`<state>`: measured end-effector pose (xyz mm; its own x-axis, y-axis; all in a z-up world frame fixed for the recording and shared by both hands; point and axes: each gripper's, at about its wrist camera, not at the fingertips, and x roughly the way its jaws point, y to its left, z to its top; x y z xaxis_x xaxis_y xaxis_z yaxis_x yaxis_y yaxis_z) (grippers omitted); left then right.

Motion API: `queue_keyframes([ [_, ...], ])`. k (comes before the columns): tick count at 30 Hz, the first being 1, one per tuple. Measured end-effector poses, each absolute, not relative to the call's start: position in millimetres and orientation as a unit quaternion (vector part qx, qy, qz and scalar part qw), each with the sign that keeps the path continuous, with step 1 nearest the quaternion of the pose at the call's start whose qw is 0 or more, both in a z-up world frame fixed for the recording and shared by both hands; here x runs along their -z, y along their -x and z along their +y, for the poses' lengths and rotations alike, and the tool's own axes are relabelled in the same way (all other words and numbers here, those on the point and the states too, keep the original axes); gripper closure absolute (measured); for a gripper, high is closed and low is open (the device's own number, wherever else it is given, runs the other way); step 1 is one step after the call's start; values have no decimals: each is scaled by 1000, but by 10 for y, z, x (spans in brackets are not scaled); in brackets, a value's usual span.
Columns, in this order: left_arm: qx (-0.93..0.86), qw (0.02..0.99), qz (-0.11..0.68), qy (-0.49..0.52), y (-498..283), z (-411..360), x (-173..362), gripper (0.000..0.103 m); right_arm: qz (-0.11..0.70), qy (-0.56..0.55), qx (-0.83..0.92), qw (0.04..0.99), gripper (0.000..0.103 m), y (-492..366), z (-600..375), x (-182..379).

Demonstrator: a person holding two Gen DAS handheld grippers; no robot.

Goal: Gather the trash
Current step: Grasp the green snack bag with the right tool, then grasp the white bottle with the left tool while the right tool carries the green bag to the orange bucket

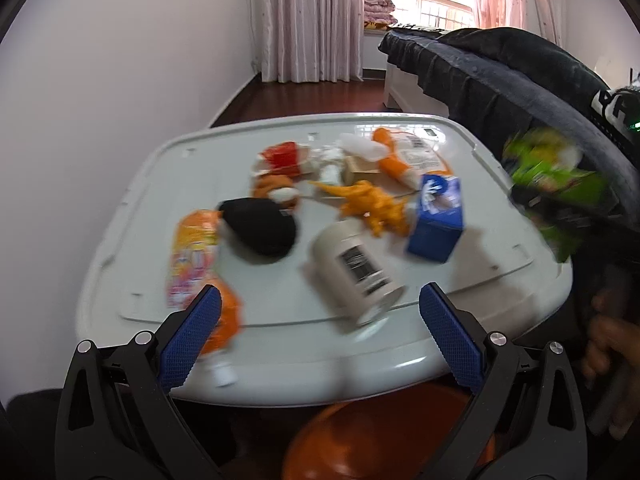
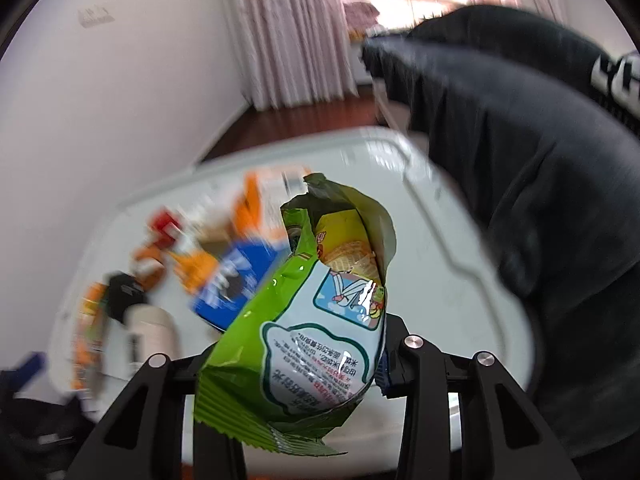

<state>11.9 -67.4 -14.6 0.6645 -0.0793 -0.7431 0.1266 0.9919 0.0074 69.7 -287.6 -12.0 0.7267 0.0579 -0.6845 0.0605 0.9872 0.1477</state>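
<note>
My right gripper (image 2: 304,364) is shut on a torn green snack bag (image 2: 316,320) and holds it above the white table (image 2: 448,300); the bag also shows at the right edge of the left wrist view (image 1: 556,184). My left gripper (image 1: 320,336) is open and empty above the table's near edge. On the table (image 1: 460,320) lie a white cup on its side (image 1: 356,268), a blue carton (image 1: 438,218), an orange-pink wrapper (image 1: 192,256), a black lump (image 1: 260,226), an orange toy dinosaur (image 1: 372,204), an orange-white packet (image 1: 412,156) and a red box (image 1: 282,158).
An orange bin (image 1: 384,436) stands on the floor under the table's near edge. A dark jacket (image 1: 520,80) hangs at the right, close to the table. A white wall is at the left, curtains and a window behind. The view is motion-blurred.
</note>
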Motion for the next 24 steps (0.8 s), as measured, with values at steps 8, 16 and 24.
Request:
queue_keyframes([
  [8,-11,892,452,8,-571,-1113,506,7,328,-99,0,940,63,-479,-3146,-64],
  [16,-75,864,497,21,-885,-1030,885,6,342,-123,-24,931,62,-477,-3160,75],
  [24,-64,869,490,30,-926,-965,957,7,352,-132,-16,927,62,-507,-3174,160],
])
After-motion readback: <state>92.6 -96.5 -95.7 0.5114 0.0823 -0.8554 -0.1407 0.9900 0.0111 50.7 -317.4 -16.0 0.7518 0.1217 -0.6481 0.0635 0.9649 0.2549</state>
